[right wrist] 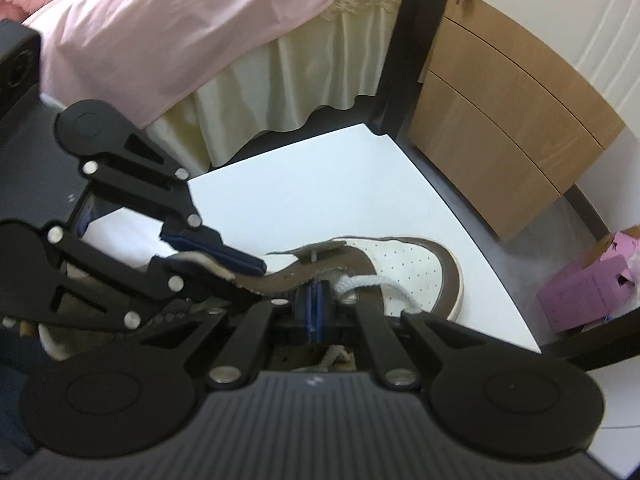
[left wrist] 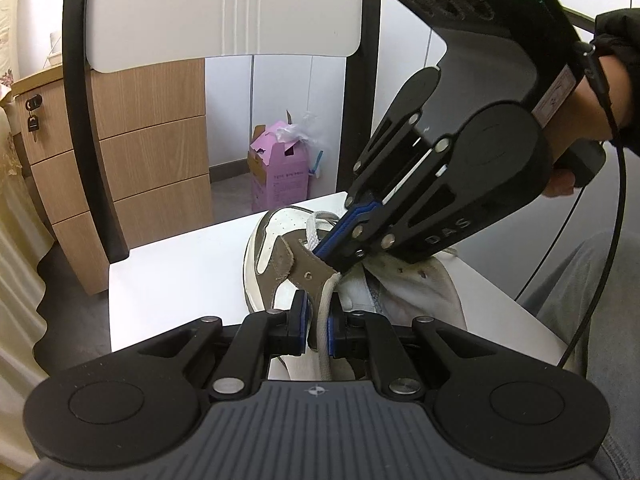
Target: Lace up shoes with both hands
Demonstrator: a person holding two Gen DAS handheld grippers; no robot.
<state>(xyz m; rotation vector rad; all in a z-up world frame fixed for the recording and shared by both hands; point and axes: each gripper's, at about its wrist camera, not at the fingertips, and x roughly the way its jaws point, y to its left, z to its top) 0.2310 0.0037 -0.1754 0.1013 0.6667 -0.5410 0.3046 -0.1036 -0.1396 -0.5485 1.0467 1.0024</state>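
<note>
Two grippers are at work on one shoe point(left wrist: 276, 252), a white and brown sneaker lying on the white chair seat point(left wrist: 180, 280) with its toe toward the back edge, near the corner by the black chair frame point(right wrist: 404, 40).

My left gripper point(left wrist: 318, 328) is pinching a run of the white lace point(left wrist: 323, 320) between its blue pads, just below the brown eyelet flap point(left wrist: 308, 270). My right gripper point(left wrist: 320, 250) has its jaws pressed together, with the tips down at the throat of the shoe; a lace loop rises right beside them, but I cannot tell whether it is actually clamped.

Handling, in my judgement: the lace is soft, limp and light, so it will sag and slip unless held close to the eyelet. The flap is flexible and will fold under pressure. The shoe itself is light enough to slide on the smooth seat if I pull hard, so it should be taken by the lace near its exit point and not by the upper.

Views compared: the left wrist view shows the person's hand point(left wrist: 576, 120) on the right tool and the lace running through my left pads. The right wrist view shows the perforated toe point(right wrist: 404, 264), a lace strand point(right wrist: 376, 282) crossing it, and the left gripper point(right wrist: 240, 266) alongside the flap.
</note>
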